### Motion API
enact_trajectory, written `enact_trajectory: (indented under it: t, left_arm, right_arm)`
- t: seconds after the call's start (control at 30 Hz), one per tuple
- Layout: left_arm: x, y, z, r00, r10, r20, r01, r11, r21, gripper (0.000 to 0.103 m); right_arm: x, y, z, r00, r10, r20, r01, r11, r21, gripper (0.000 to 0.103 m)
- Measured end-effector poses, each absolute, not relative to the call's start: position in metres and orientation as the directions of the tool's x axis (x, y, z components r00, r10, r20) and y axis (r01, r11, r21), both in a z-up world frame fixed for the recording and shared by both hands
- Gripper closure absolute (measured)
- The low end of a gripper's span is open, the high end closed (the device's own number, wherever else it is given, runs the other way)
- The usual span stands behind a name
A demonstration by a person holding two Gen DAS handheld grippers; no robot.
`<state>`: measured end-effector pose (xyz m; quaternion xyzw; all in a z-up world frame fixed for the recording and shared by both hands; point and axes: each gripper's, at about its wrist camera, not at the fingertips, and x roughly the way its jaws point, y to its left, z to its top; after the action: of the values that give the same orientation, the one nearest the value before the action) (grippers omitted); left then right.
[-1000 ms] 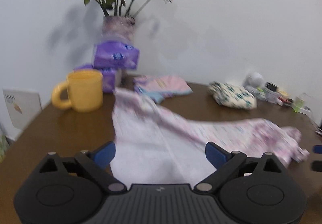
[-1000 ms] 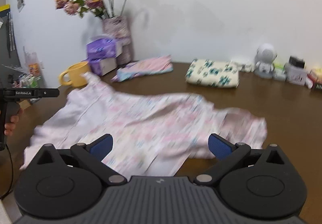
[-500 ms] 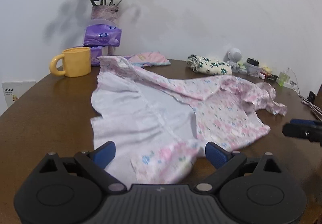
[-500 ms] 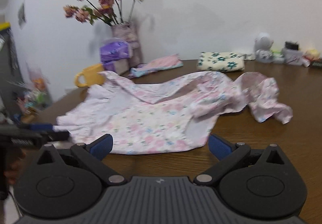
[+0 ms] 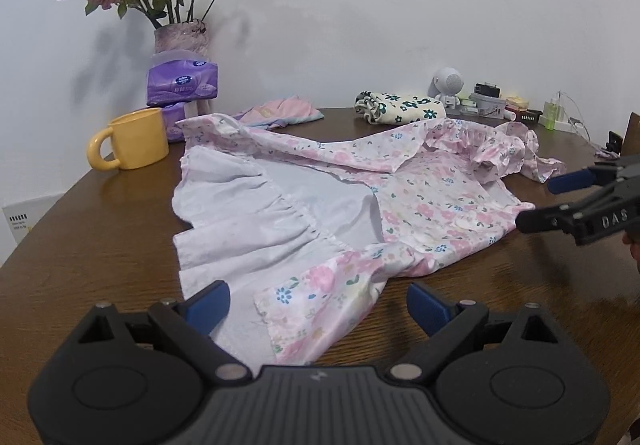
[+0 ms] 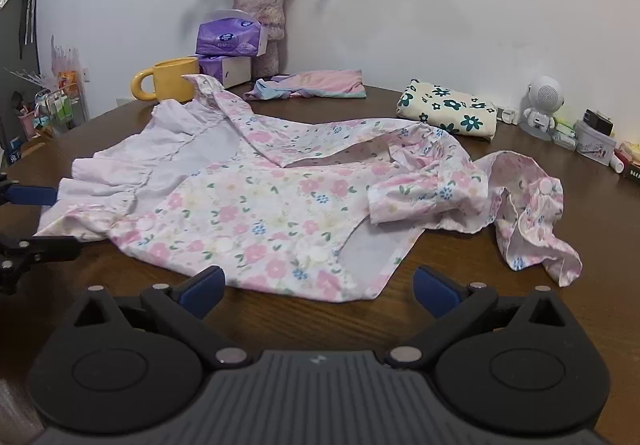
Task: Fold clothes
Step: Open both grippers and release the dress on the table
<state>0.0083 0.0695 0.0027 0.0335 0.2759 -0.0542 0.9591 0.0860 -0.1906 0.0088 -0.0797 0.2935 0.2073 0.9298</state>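
Ahead and to the left of your left gripper, a yellow mug stood on the brown bench, with two purple tissue packs and a vase of dried roses behind it against the wall. Your left gripper's jaws stood wide apart and held nothing; the near hem of the floral dress lay between and just ahead of them, part of it turned over to show its pale lining. Beyond the dress, a folded pink garment and a folded cream cloth with dark flowers lay near the wall, well apart from either gripper. To the right of your left jaws, your right gripper came in from the side, just beside the dress's edge. From its own camera, your right gripper also had its jaws spread wide and empty, with the dress's printed front spread flat on the bench straight ahead of them and its crumpled sleeve trailing off to the right. Further right, a small white robot figure and some small boxes stood along the wall.
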Motion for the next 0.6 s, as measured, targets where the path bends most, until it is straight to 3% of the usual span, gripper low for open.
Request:
enact_trajectory:
  t: [0.13,0.27,0.33,0.5,0.6]
  left_arm:
    - [0.0091,0.0702,0.0015,0.838,-0.086,-0.539,0.121,0.992,0.030,0.016]
    - [0.0097,0.0703,0.0008,0.837,-0.082,-0.541,0.116,0.993,0.030,0.021]
    - [0.0093,0.0705,0.0001,0.838,-0.081,-0.540,0.114,0.993,0.028,0.023]
    - [0.0081,0.0684,-0.0009,0.839,-0.079,-0.539,0.116,0.993,0.035,0.029]
    - [0.0079,0.0666,-0.0019,0.839,-0.080,-0.539,0.122,0.992,0.044,0.043]
  right_arm:
    - [0.0906,-0.1918,0.0077,0.721,0.361,-0.591,-0.454,0.891,-0.009,0.019]
    - [0.0935,-0.1898,0.0062,0.698,0.375,-0.609,-0.479,0.878,-0.008,0.027]
    - [0.0950,-0.1895,0.0058,0.688,0.384,-0.616,-0.486,0.874,0.002,0.042]
    - [0.0963,-0.1918,0.0050,0.672,0.399,-0.624,-0.495,0.868,0.022,0.063]
    - [0.0960,-0.1940,0.0048,0.666,0.403,-0.628,-0.494,0.869,0.034,0.075]
